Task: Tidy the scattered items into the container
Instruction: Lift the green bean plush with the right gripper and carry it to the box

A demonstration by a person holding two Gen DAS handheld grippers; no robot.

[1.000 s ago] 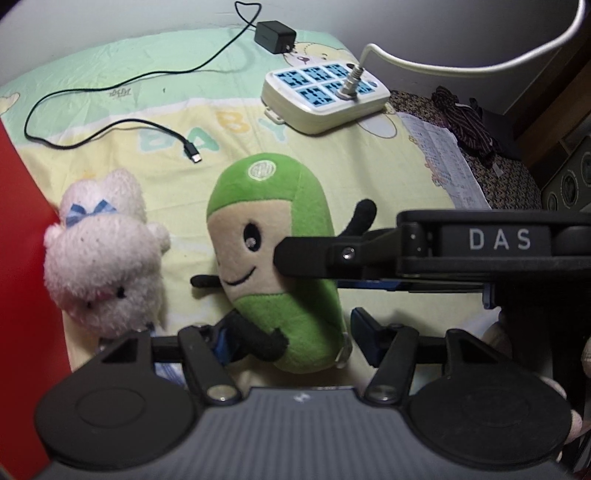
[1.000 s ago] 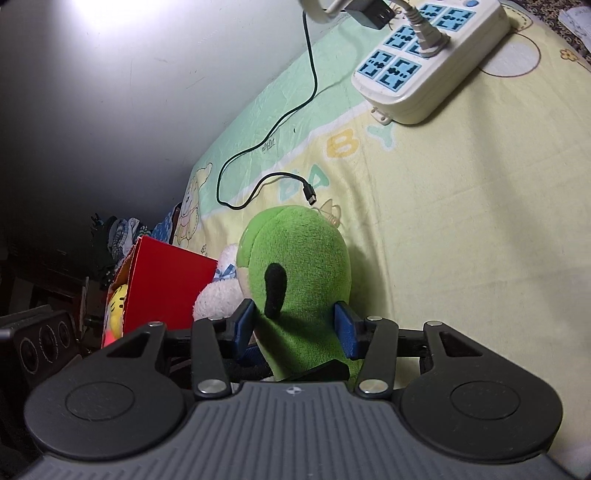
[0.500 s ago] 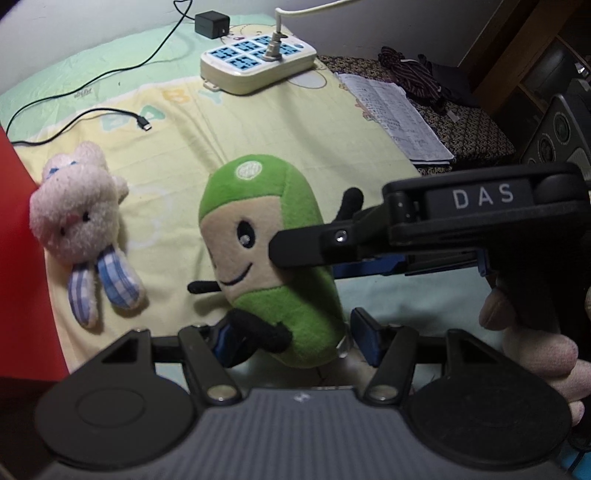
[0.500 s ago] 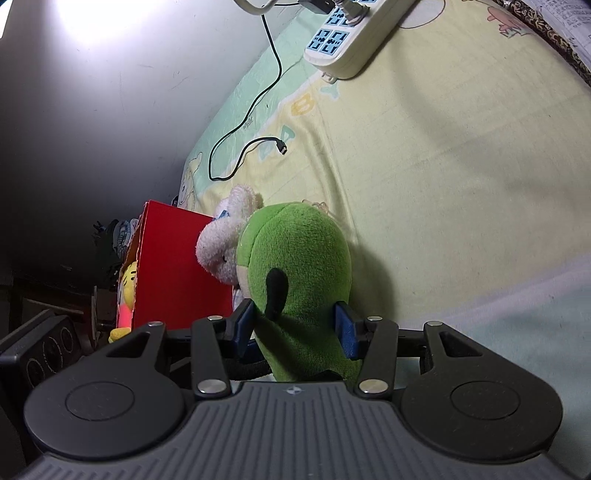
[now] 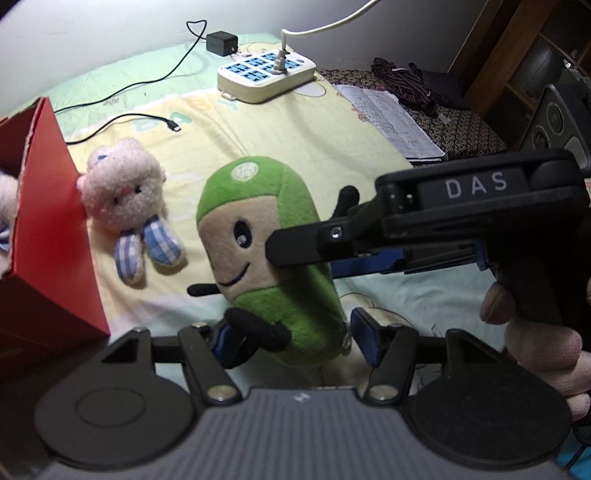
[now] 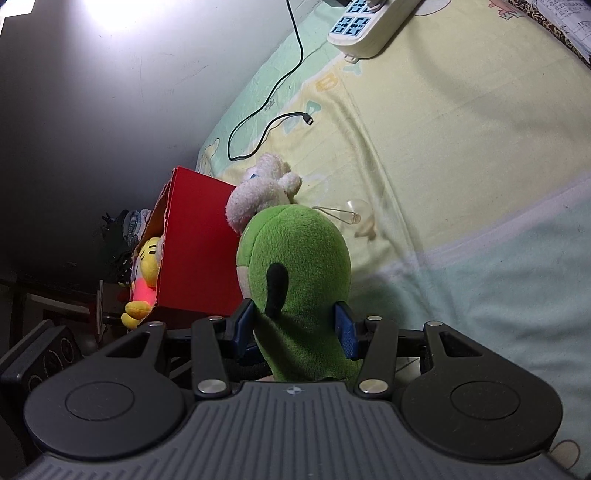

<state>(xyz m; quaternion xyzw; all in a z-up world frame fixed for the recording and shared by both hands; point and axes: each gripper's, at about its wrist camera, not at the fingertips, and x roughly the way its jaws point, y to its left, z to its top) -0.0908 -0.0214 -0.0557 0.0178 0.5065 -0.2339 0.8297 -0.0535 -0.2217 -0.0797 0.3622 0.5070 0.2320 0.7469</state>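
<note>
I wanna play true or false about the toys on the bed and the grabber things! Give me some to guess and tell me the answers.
1. The right gripper is squeezing the green plush toy. True.
2. The pink bunny is inside the red box. False: it lies on the blanket beside the box.
3. A yellow toy is already in the red box. True.
4. The power strip has nothing plugged in. False: a white cable is plugged into it.
5. The left gripper is shut tight. False: its fingers sit apart around the plush's bottom.
</note>
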